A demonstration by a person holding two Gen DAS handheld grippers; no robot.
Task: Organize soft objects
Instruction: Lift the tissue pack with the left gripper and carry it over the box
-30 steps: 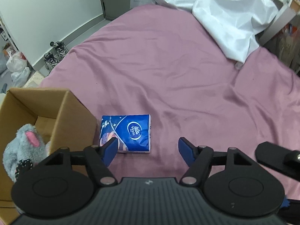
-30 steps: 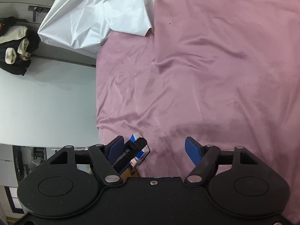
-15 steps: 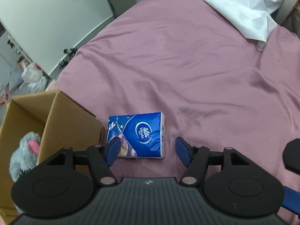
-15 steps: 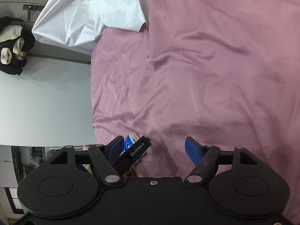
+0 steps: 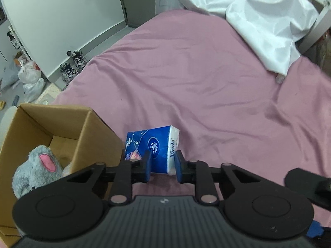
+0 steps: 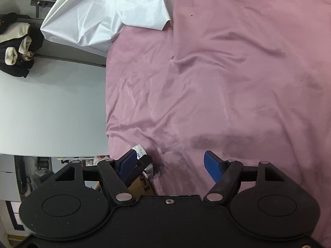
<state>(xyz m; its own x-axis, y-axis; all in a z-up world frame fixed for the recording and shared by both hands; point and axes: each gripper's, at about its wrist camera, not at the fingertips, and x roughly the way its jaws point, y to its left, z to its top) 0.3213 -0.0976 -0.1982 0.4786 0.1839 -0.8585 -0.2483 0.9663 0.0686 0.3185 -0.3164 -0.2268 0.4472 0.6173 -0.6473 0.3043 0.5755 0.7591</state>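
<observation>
An open brown cardboard box point(image 5: 62, 124) sits at the edge of the bed with its pink satin sheet point(image 5: 206, 82), and a grey plush toy with a pink ear point(image 5: 39, 171) lies inside; the box's lower part is cut off by the frame. The left claw point(image 5: 162, 166) is closing on a blue-and-white plastic tissue pack point(image 5: 154, 144) beside the box, its blue pads pressing both sides and tipping it up off the sheet. "Vinda" reads on the pack's face and edge (smaller print is illegible). The right claw point(image 6: 172, 165) stands wide with nothing between its pads. A crumpled white sheet point(image 5: 258, 16) covers the bed's far corner.
</observation>
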